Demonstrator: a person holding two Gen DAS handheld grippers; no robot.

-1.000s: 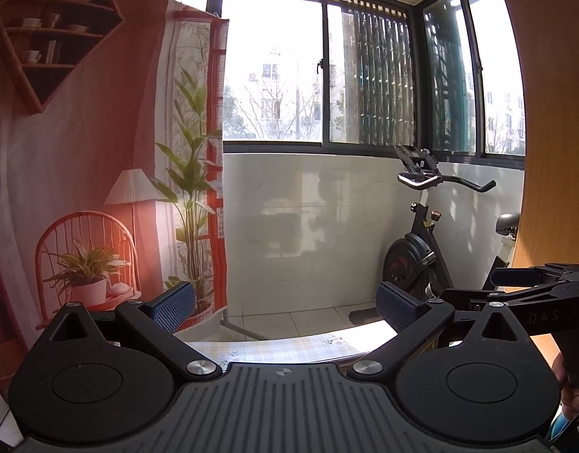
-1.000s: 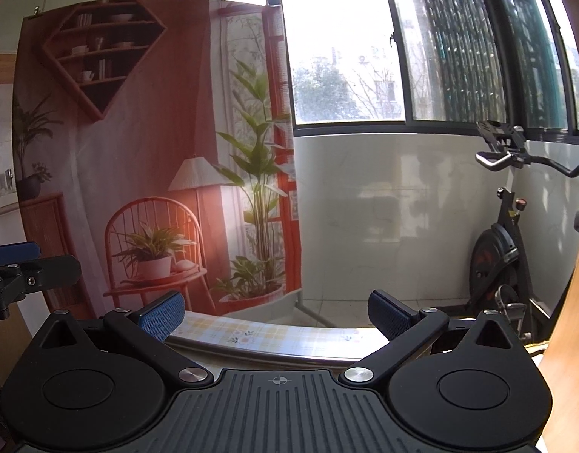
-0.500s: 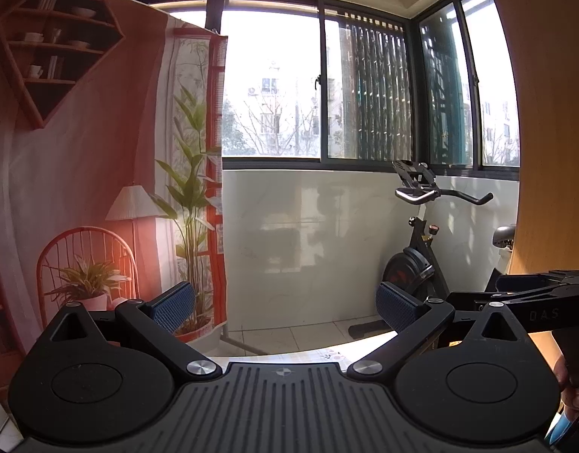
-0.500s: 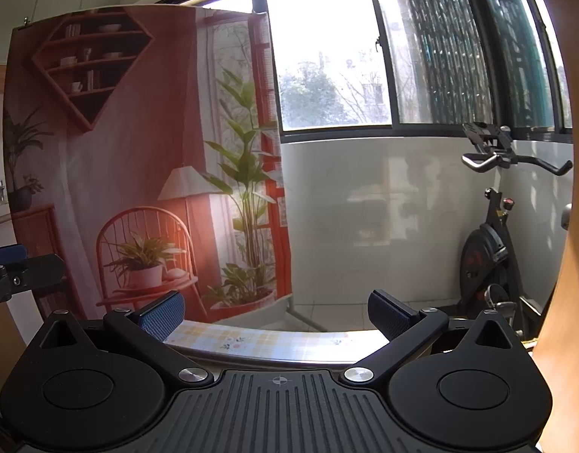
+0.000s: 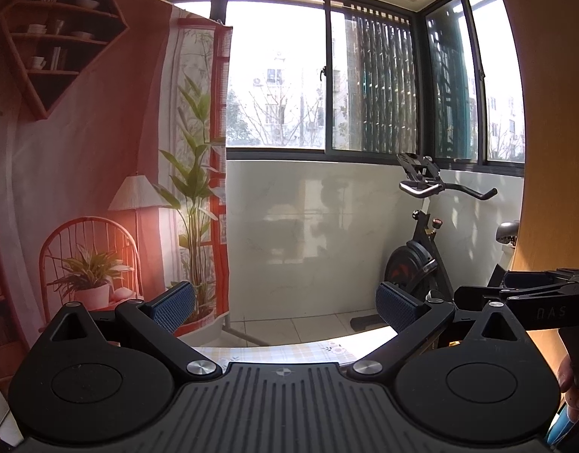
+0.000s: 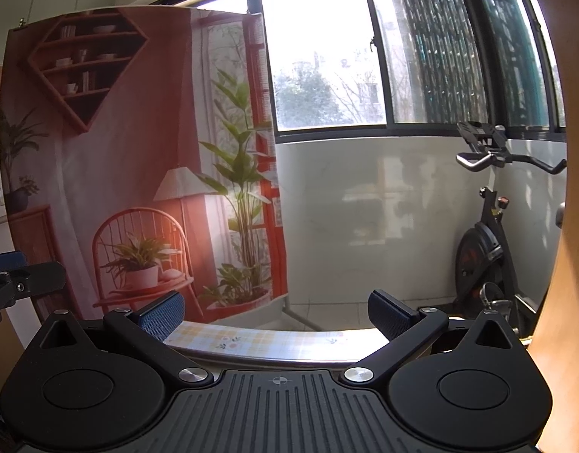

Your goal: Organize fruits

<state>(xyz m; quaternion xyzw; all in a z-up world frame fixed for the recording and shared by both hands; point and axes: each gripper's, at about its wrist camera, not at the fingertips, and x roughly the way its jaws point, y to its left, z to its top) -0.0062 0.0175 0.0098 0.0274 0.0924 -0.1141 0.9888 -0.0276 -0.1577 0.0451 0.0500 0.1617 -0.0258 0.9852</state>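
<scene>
Both grippers are raised and look out over the table's far edge into the room; no fruit shows in either view, so where the fruit lies cannot be told.

In the left wrist view, the left gripper (image 5: 285, 304) stands wide open, its blue-padded fingers (image 5: 174, 304) spread to 8 and 4 o'clock of the centre, with nothing between them. At 9 o'clock hangs a printed backdrop (image 5: 82, 151) showing a shelf, a lamp, a chair and potted plants. At 6 o'clock, just above the gripper body, a strip of the checked tablecloth (image 5: 289, 351) shows. A window (image 5: 316, 75) fills 12 o'clock, with a white wall beneath it. At 3 o'clock an exercise bike (image 5: 421, 249) stands by that wall, beside a wooden panel (image 5: 546, 113). The right gripper (image 5: 531, 302) reaches in from the edge at 4 o'clock, seen side-on. A hand (image 5: 572, 385) shows at 5 o'clock.

In the right wrist view, part of the left gripper (image 6: 17, 279) enters at 9 o'clock. The backdrop (image 6: 138, 132) covers 10 o'clock. The right gripper (image 6: 276, 317) is likewise wide open and empty, the tablecloth (image 6: 259, 339) lying across the gap at 6 o'clock. The window (image 6: 365, 56) sits at 1 o'clock and the bike (image 6: 485, 234) at 3 o'clock.
</scene>
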